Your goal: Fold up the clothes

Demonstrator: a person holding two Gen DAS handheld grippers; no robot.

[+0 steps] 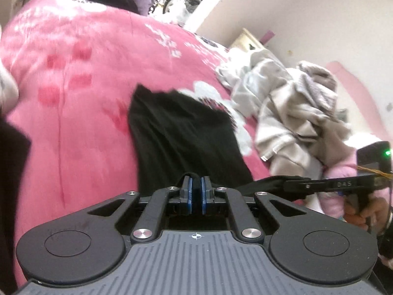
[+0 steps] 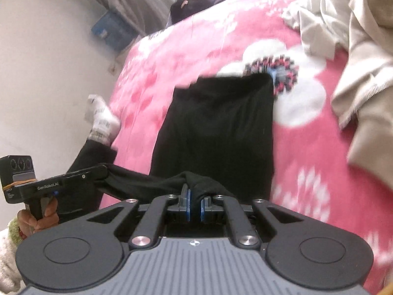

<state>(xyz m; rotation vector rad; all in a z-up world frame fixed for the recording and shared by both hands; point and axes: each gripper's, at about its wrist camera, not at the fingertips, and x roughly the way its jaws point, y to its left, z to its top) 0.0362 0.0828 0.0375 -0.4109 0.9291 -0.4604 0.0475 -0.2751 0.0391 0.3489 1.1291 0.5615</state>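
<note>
Two grippers are in use, each pinching the near edge of one black garment (image 1: 181, 132) that lies lengthwise on a pink floral blanket (image 1: 73, 61).

Left wrist view: the left gripper (image 1: 195, 186) has its blue pads pressed together on a small tuck of the black fabric. From there the cloth runs away across the blanket to a far hem. The right gripper (image 1: 289, 184) enters from the right edge, carried by a hand (image 1: 363, 211), with the near edge of the cloth drawn between the two tools. A heap of grey and beige clothes (image 1: 289, 113) lies well apart on the right.

Right wrist view: the right gripper (image 2: 194, 194) is closed on a bunched fold of the same fabric. The left gripper (image 2: 98, 172) shows at the left, also in black cloth.

Handling, as judged: the garment is light, limp and thin. It will sag between the two holds and crease wherever it is slack. The two near corners are the sound places to hold it, kept apart so the edge stays taut, and it could slip from a shallow pinch.

Not made out: the garment's type, since black cloth shows no seams. Both views are smeared by motion blur. The far hem partly covers a white flower print (image 2: 294, 78). A dark mass (image 1: 12, 172) at the left edge of the left view is cut off.
</note>
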